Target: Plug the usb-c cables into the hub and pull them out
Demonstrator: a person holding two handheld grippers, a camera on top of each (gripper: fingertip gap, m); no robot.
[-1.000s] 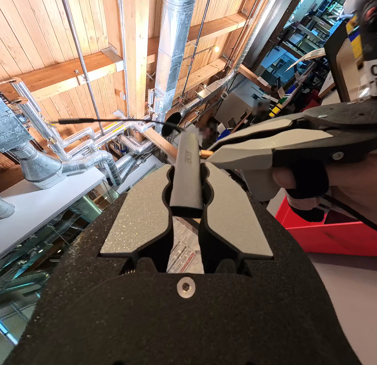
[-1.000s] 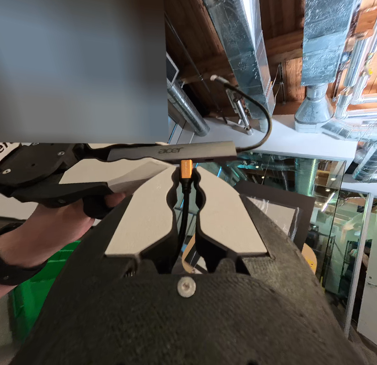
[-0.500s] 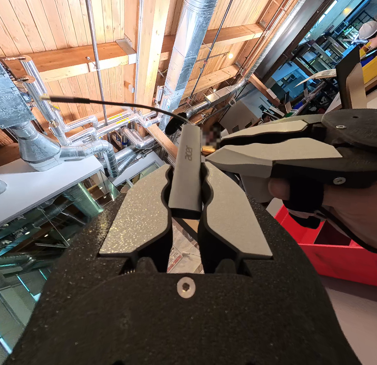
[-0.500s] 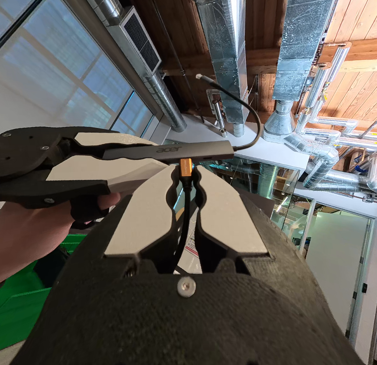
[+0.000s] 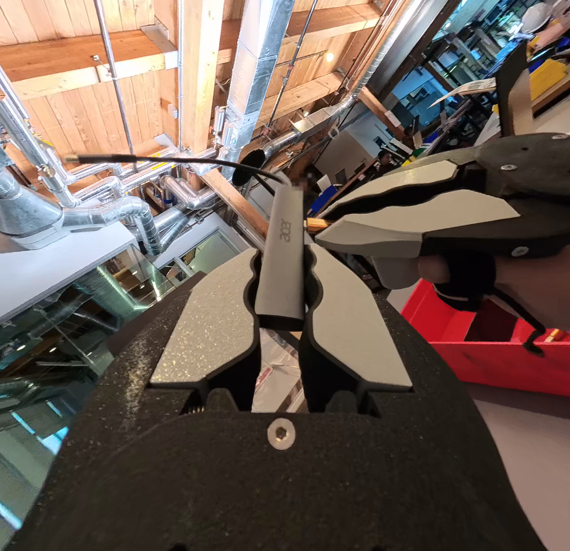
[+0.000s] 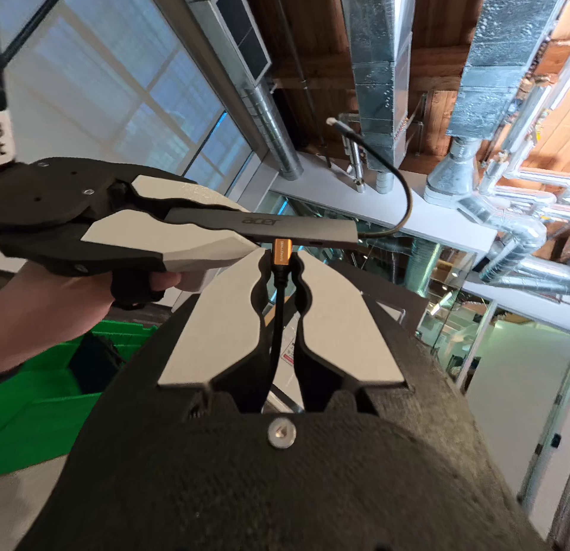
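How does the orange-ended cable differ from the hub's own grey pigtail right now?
The orange-ended cable is gripped by the right tool, plug against the hub; the pigtail hangs free, its plug in air. One runs straight, the other curves. Both are dark cords.

The grey hub [image 5: 282, 258], clamped in the left gripper [image 5: 281, 255], bears a pale brand mark printed on its broad top face, just ahead of that gripper's fingertips; the same mark shows on the hub [image 6: 277, 224] in the right wrist view. The orange USB-C plug [image 6: 281, 251], pinched at the tips of the right gripper [image 6: 281, 258], carries a line of small pale lettering along its shell. Below the right gripper's fingers, a white sheet [image 6: 287, 348] has red and black print, too small to read.
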